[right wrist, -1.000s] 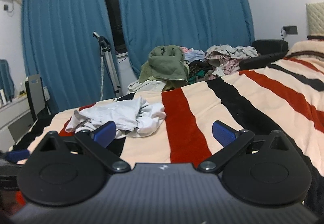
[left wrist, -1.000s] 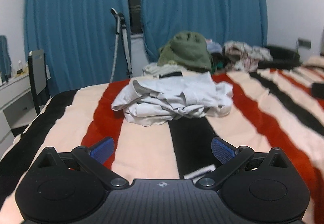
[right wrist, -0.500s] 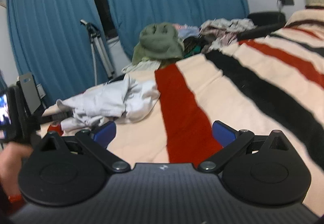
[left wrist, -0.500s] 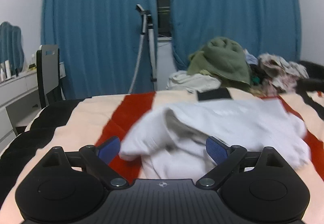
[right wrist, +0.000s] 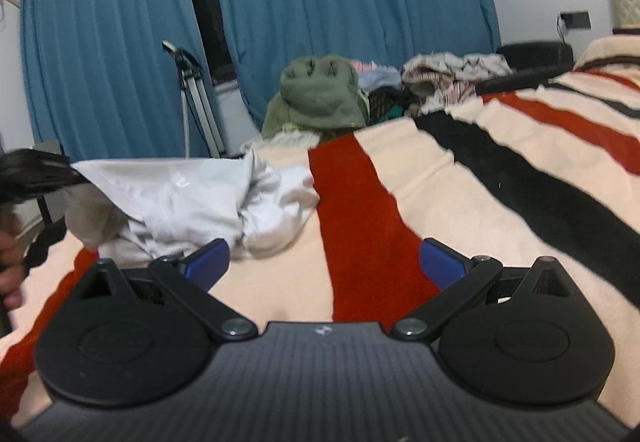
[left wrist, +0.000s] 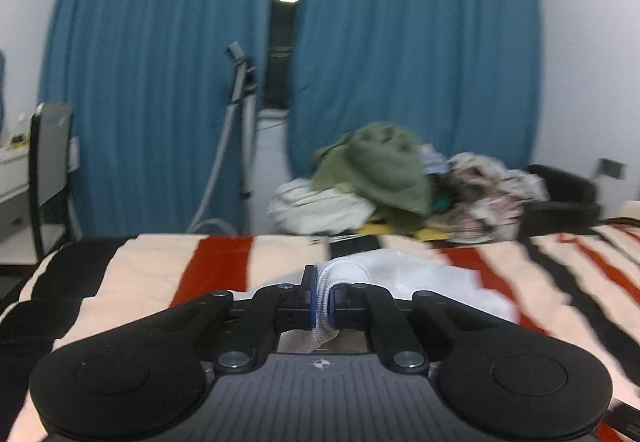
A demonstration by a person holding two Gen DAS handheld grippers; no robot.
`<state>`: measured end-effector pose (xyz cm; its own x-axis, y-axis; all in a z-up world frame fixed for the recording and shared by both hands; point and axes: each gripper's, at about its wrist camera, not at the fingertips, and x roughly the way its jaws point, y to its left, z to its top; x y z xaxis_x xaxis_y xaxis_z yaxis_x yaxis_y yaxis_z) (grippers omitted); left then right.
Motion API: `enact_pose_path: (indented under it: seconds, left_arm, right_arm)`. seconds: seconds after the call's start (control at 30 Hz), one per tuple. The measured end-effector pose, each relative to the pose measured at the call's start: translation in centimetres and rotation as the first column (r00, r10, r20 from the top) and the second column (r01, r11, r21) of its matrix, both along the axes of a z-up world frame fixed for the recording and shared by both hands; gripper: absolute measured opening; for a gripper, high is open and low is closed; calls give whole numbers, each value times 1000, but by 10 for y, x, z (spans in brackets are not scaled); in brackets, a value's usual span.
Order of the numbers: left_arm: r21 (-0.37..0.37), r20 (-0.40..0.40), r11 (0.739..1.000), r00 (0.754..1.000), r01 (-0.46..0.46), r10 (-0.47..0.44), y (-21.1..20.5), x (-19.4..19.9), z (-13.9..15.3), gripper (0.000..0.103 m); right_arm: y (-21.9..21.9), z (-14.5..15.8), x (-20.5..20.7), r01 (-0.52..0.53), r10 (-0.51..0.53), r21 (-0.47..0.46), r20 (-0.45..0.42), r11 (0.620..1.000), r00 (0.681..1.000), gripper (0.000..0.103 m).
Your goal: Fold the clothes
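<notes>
Your left gripper [left wrist: 321,304] has its blue-padded fingers [left wrist: 309,298] pinched together on a ribbed hem of the white garment [left wrist: 400,278], with the cloth squeezed between the pads and trailing away to the right and far side. In the right wrist view that same white garment [right wrist: 192,198] lies crumpled on the near left part of the bed [right wrist: 460,202], partly over a red stripe of the striped blanket [right wrist: 352,226], and its left edge is pulled up taut toward a dark blurred shape at the frame's left edge, most likely your left gripper, though it is too blurred to be sure.

Your right gripper [right wrist: 324,262] hovers low over the blanket with its fingers [right wrist: 440,262] spread wide and nothing between them. The left fingertip sits just beside the near edge of the garment; whether it touches the cloth cannot be told.

At the far end of the bed there is a pile of clothes [right wrist: 440,78] with an olive green garment [right wrist: 320,94] heaped on top to the left of it. Behind them hang blue curtains [right wrist: 340,2], with a tripod [right wrist: 196,94] standing in front of the gap between them. In the left wrist view a chair [left wrist: 50,162] stands at the far left by a desk edge.
</notes>
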<state>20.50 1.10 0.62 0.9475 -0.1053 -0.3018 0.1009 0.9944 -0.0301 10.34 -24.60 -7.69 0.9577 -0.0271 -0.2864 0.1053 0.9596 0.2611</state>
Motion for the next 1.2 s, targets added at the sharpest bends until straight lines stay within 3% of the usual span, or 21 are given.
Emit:
enact_pose_path:
  seconds: [0.13, 0.27, 0.5, 0.7, 1.0, 1.2]
  left_arm:
    - [11, 33, 995, 995, 97, -98, -18, -73, 17, 5]
    - [-27, 43, 987, 987, 156, -155, -25, -139, 25, 5]
    - [-111, 83, 974, 978, 200, -191, -7, -218, 22, 5]
    - [-191, 50, 953, 972, 237, -231, 4, -232, 3, 6]
    - [-232, 13, 943, 970, 240, -244, 6, -217, -10, 7]
    - [-171, -17, 955, 969, 242, -248, -10, -205, -15, 7]
  right_arm:
    - [6, 14, -17, -30, 32, -26, 70, 999, 997, 103]
    - [17, 29, -45, -79, 88, -68, 143, 995, 986, 103]
    - [52, 46, -94, -227, 253, -167, 157, 959, 955, 103]
    - [86, 39, -92, -298, 329, -221, 118, 929, 937, 103]
    - [112, 27, -86, -355, 391, -271, 91, 895, 916, 103]
    - [93, 34, -78, -229, 249, -210, 77, 951, 965, 103]
